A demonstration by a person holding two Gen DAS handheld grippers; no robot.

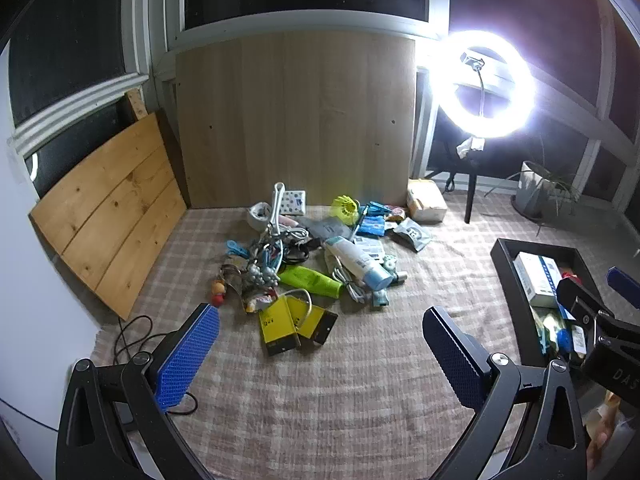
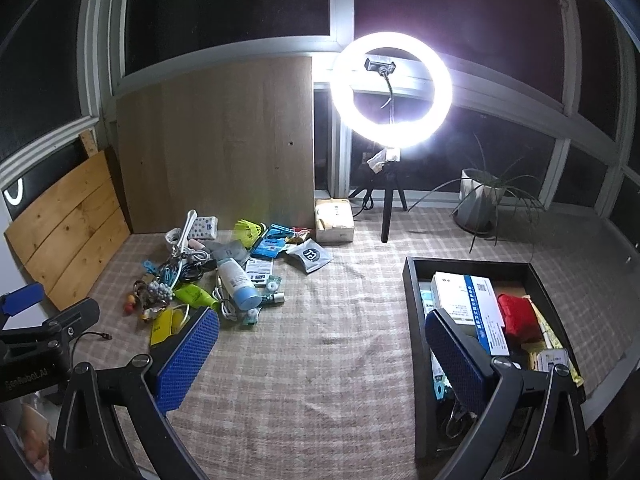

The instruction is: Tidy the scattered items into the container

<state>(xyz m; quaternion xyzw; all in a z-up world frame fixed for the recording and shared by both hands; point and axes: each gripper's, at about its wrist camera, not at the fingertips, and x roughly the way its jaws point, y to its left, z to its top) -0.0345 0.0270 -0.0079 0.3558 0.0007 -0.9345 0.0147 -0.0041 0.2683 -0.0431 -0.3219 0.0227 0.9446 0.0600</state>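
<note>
A pile of scattered items lies on the checked cloth (image 1: 320, 400): two yellow boxes (image 1: 280, 324), a green bottle (image 1: 312, 282), a white-and-blue bottle (image 1: 360, 262), a yellow shuttlecock (image 1: 346, 208), a grey pouch (image 1: 412, 234), clips and cables. The black tray (image 2: 412, 320) on the right holds a white box (image 2: 468, 304), a red item (image 2: 520, 316) and several small things. My left gripper (image 1: 324, 356) hangs open and empty in front of the yellow boxes. My right gripper (image 2: 322, 360) is open and empty between pile and tray, its right finger (image 2: 456, 360) over the tray's near left part.
A lit ring light (image 2: 392, 92) on a tripod and a potted plant (image 2: 480, 200) stand at the back. Wooden boards (image 1: 112, 216) lean against the windows behind the pile. A cardboard box (image 2: 334, 220) sits by the tripod. A black cable (image 1: 132, 336) trails at the left.
</note>
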